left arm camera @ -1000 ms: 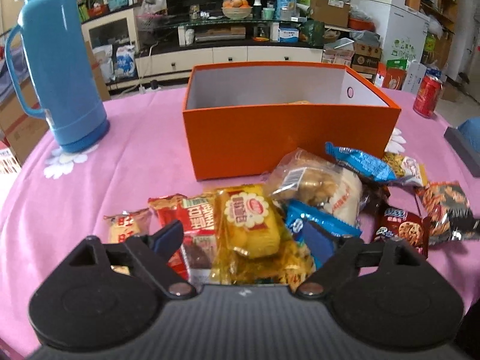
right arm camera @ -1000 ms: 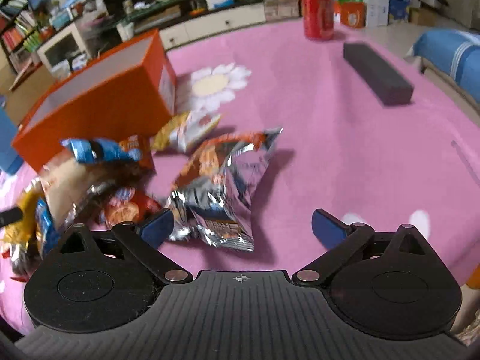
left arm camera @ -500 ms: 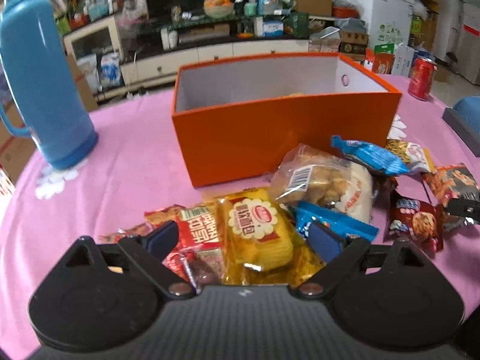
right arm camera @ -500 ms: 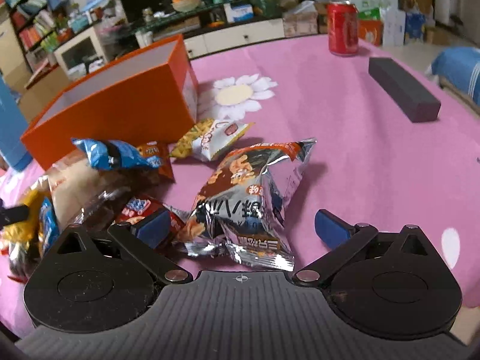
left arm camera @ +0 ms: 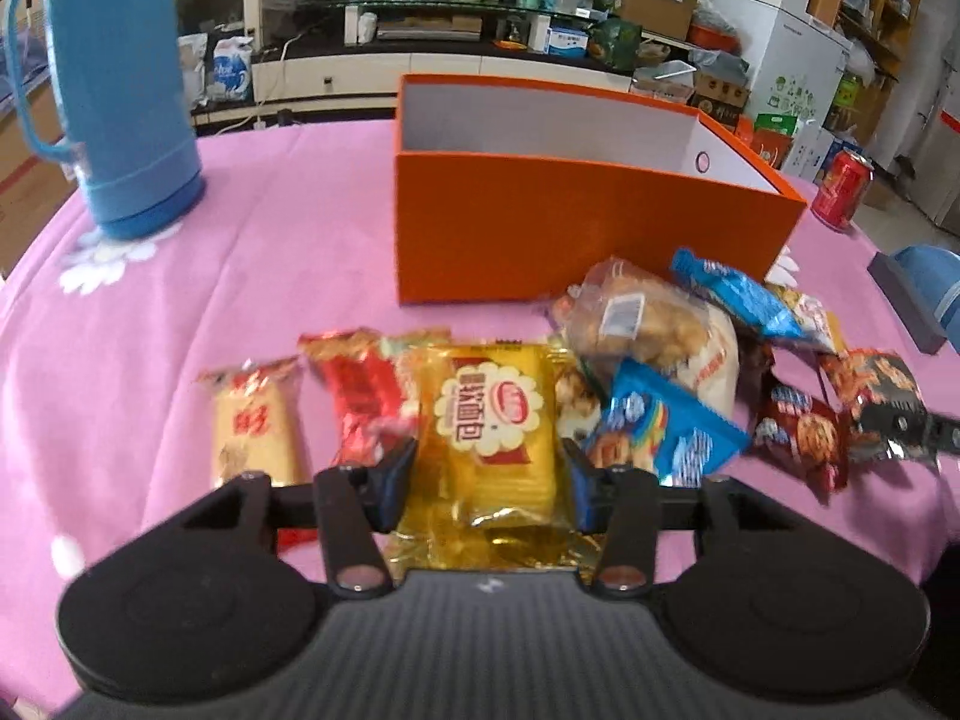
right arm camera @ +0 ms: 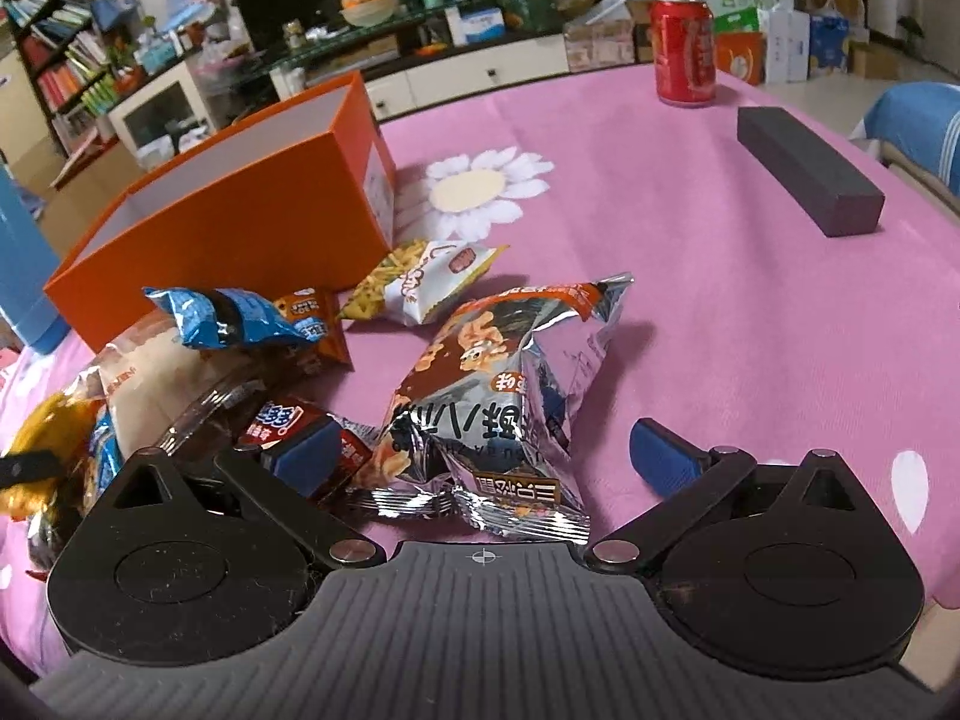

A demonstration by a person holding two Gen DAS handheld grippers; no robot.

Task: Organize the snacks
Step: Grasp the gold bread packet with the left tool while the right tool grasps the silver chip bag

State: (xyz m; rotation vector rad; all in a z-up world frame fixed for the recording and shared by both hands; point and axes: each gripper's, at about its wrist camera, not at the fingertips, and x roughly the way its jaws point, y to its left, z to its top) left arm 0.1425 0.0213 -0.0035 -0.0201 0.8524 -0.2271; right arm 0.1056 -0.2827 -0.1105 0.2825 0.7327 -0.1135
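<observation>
Several snack packets lie on the pink tablecloth in front of an open orange box (left arm camera: 576, 228). My left gripper (left arm camera: 487, 483) has closed its blue pads on both sides of a yellow bread packet (left arm camera: 495, 438), which lies on the cloth. My right gripper (right arm camera: 486, 456) is open around a silver and orange snack bag (right arm camera: 498, 384), not touching it. The orange box also shows in the right wrist view (right arm camera: 240, 240). A red cookie packet (right arm camera: 300, 426) lies by the right gripper's left finger.
A tall blue thermos (left arm camera: 114, 84) stands at the left. A red soda can (right arm camera: 684, 48) and a dark block (right arm camera: 810, 171) sit on the cloth at the right. A blue packet (left arm camera: 666, 432), a clear pastry bag (left arm camera: 636, 318) and a red packet (left arm camera: 366, 396) crowd the yellow one.
My left gripper has moved forward and narrowed from wide open onto the yellow bread packet. My right gripper has moved closer to the silver bag and stayed open.
</observation>
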